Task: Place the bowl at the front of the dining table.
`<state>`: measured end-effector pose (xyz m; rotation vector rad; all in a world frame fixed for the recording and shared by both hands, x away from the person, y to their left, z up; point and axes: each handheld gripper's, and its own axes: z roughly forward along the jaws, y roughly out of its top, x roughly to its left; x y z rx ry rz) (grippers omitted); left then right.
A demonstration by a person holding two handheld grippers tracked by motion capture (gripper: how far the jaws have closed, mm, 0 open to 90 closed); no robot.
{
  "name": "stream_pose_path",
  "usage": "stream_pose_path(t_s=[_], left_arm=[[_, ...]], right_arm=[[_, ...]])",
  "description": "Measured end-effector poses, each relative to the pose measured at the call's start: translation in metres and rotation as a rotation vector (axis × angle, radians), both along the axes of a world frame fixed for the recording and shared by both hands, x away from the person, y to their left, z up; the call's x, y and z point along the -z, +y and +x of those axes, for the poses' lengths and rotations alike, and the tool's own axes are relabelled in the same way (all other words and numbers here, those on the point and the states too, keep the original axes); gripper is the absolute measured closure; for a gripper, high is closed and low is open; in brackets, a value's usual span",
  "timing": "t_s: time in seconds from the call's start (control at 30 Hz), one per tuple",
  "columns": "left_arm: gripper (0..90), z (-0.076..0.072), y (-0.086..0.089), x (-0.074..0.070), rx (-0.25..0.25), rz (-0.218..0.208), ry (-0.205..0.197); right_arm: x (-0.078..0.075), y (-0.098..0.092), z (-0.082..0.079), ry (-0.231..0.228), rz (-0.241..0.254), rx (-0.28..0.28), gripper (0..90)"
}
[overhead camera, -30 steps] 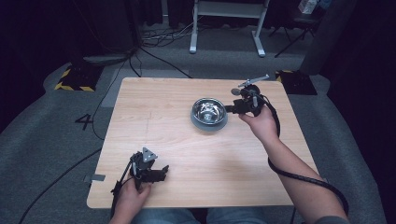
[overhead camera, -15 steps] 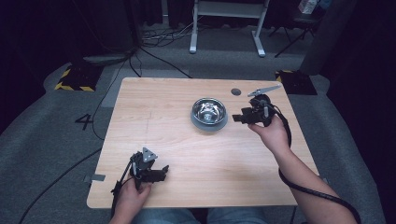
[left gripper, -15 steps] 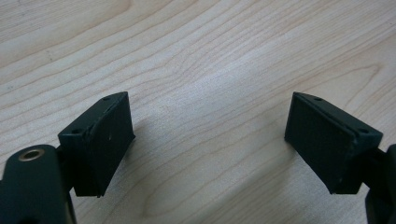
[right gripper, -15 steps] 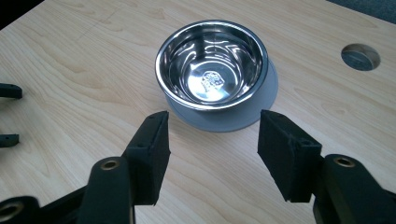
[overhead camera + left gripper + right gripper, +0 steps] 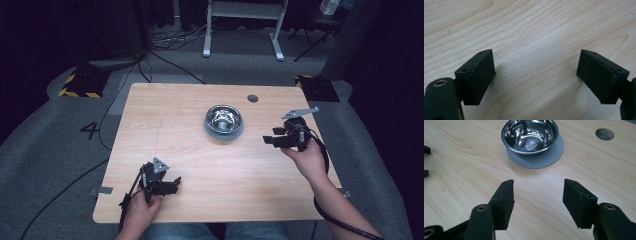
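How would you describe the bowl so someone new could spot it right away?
Start at the light wooden table and look toward its far middle. The steel bowl stands there on a flat grey round base, left of the right gripper. It is the one shiny thing; the round hole beyond it is just an opening.

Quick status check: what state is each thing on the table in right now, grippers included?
Steel bowl: upright on a grey round mat, holding a small die.
Left gripper: open, nothing between the jaws, low over bare wood.
Right gripper: open, nothing held, pointing at the bowl from a short way off.
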<state>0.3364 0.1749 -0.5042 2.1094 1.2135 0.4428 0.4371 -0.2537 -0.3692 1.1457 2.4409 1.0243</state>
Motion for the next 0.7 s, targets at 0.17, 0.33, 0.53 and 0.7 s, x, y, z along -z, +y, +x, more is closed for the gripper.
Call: stream_pose_path(t_s=[0.17,0.33,0.53,0.7], left_arm=[[15.2,0.000,0.000,0.000,0.004,-0.001,-0.001],[15.2,0.001,0.000,0.000,0.009,-0.003,0.001],[15.1,0.001,0.000,0.000,0.014,-0.004,0.002],[15.1,0.001,0.001,0.000,0.016,-0.004,0.002]], right_arm=[[0.008,-0.014,-0.015,-0.017,0.029,-0.033,42.0],[0.020,-0.025,-0.031,-0.028,0.014,-0.041,41.7],[0.031,-0.036,-0.042,-0.034,0.034,-0.037,41.3],[0.046,-0.046,-0.051,-0.039,0.061,-0.014,40.8]])
